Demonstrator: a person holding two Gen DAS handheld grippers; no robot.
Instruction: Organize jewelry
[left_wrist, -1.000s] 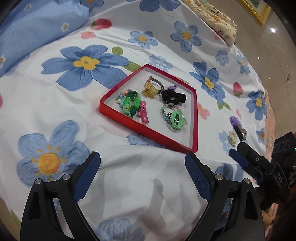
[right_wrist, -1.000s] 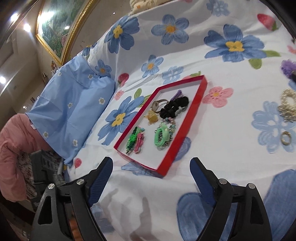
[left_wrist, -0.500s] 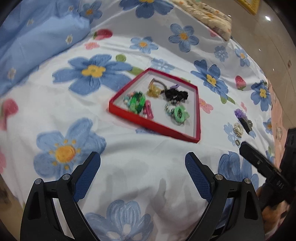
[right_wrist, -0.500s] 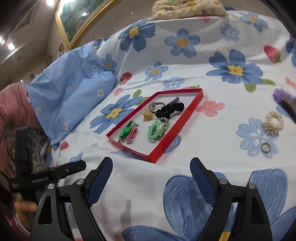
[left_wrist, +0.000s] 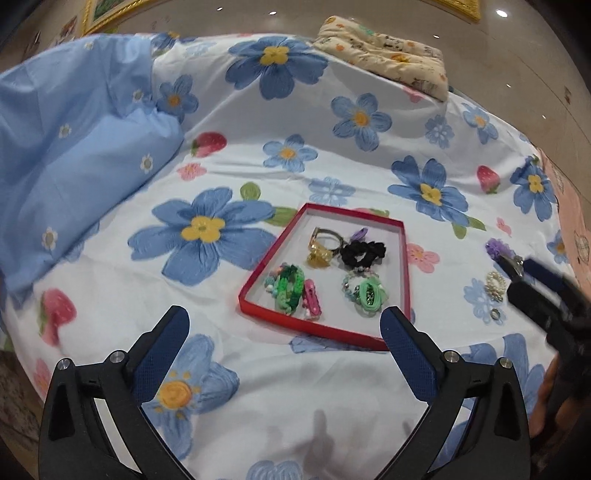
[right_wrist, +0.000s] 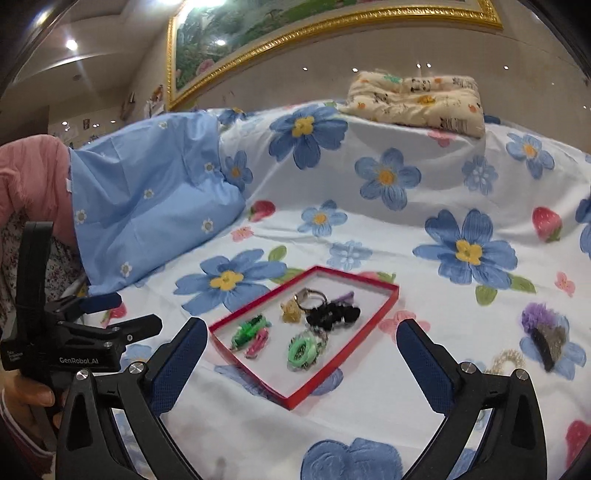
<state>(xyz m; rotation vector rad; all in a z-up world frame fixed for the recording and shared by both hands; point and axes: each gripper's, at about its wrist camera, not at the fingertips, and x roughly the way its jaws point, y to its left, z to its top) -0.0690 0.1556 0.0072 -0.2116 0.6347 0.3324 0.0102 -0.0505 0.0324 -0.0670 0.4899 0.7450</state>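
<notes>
A red tray (left_wrist: 260, 267) (right_wrist: 384, 309) lies on the flowered bed sheet. It holds a black scrunchie (left_wrist: 362, 253) (right_wrist: 332, 314), a gold clip (left_wrist: 320, 257), green hair ties (left_wrist: 289, 288) (right_wrist: 302, 350) and a pink clip (left_wrist: 311, 299). To its right on the sheet lie a purple hair clip (left_wrist: 499, 250) (right_wrist: 545, 330), a pearl bracelet (left_wrist: 495, 285) (right_wrist: 508, 360) and a small ring (left_wrist: 495, 314). My left gripper (left_wrist: 284, 338) is open and empty, raised in front of the tray. My right gripper (right_wrist: 299, 350) is open and empty; it also shows in the left wrist view (left_wrist: 546, 295).
A blue pillow (left_wrist: 66, 147) (right_wrist: 147, 199) lies at the left. A folded cream cloth (left_wrist: 384, 48) (right_wrist: 417, 99) sits at the bed's far edge. A gold-framed painting (right_wrist: 295, 33) hangs on the wall behind. The sheet around the tray is flat.
Both grippers have pulled back and tilted upward, so the tray looks smaller and the wall and far bed edge come into view. Both stay open and empty.
</notes>
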